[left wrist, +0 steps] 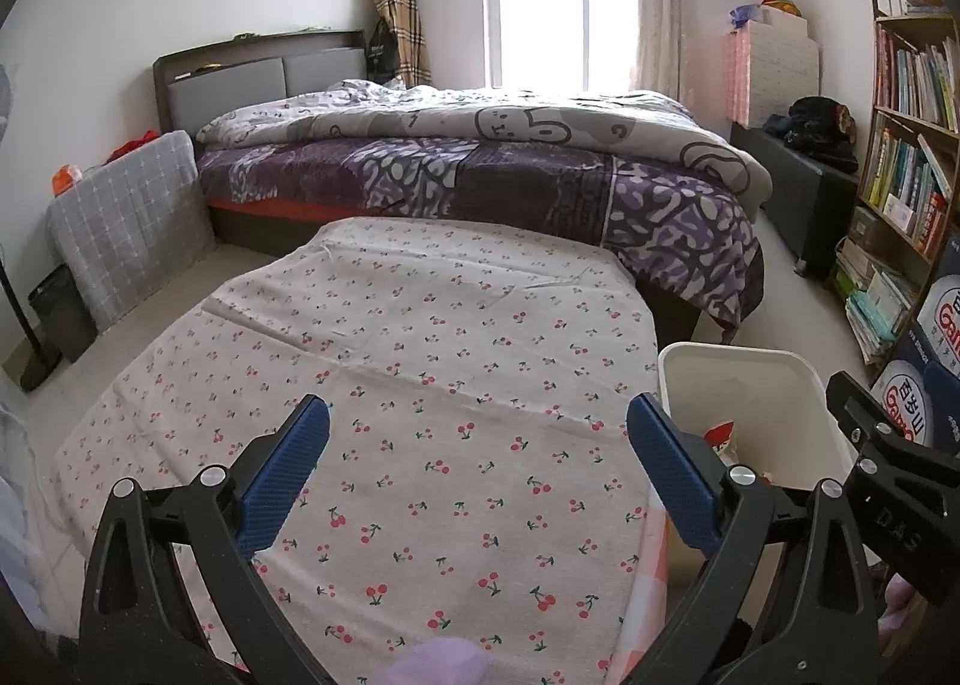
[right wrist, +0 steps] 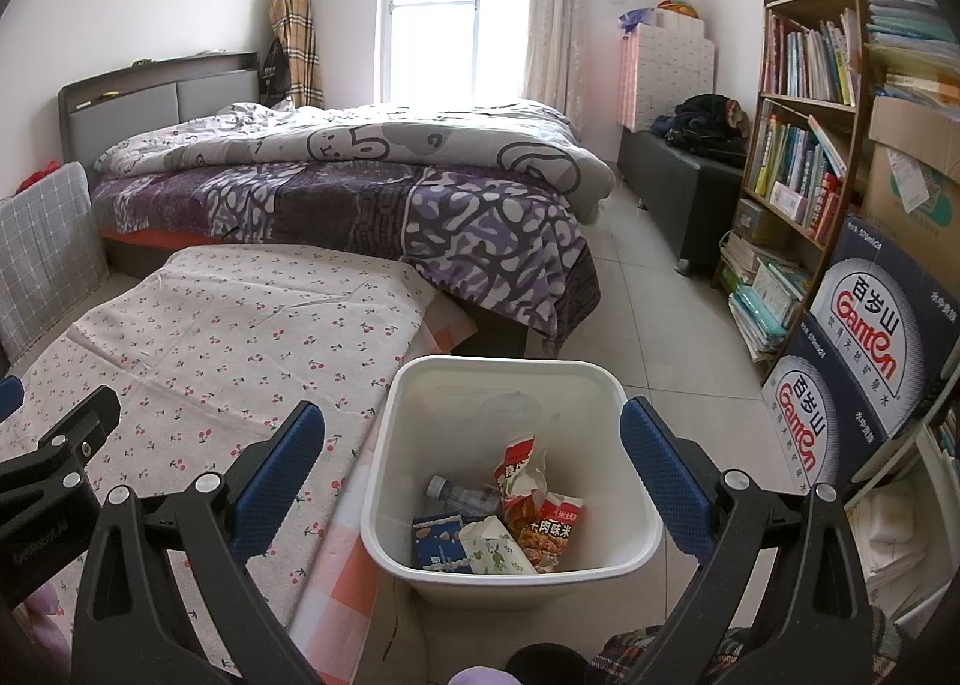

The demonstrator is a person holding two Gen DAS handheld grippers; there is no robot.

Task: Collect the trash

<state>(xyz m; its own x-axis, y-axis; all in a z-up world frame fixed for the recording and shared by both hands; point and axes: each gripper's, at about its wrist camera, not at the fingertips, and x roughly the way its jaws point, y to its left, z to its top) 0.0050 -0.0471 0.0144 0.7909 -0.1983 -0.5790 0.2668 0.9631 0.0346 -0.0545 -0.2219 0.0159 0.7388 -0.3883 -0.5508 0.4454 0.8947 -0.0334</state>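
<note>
In the left view the white bin (left wrist: 774, 379) is half hidden behind a finger. Both the left gripper (left wrist: 477, 460) and right gripper (right wrist: 471, 466) hang spread wide, holding nothing. The trash (right wrist: 528, 496) lies inside the bin, just right of the cherry-print cloth (right wrist: 210, 337) and below the bed (right wrist: 360, 175).

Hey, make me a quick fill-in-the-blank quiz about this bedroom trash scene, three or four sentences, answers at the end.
1. The white bin stands on the ____ beside the cherry-print cloth.
2. Both the left tongs and the right tongs are ____.
3. The plastic bottle lies ____ the bin.
4. The bed stands under the ____.

Answers: floor; open; inside; window
</note>
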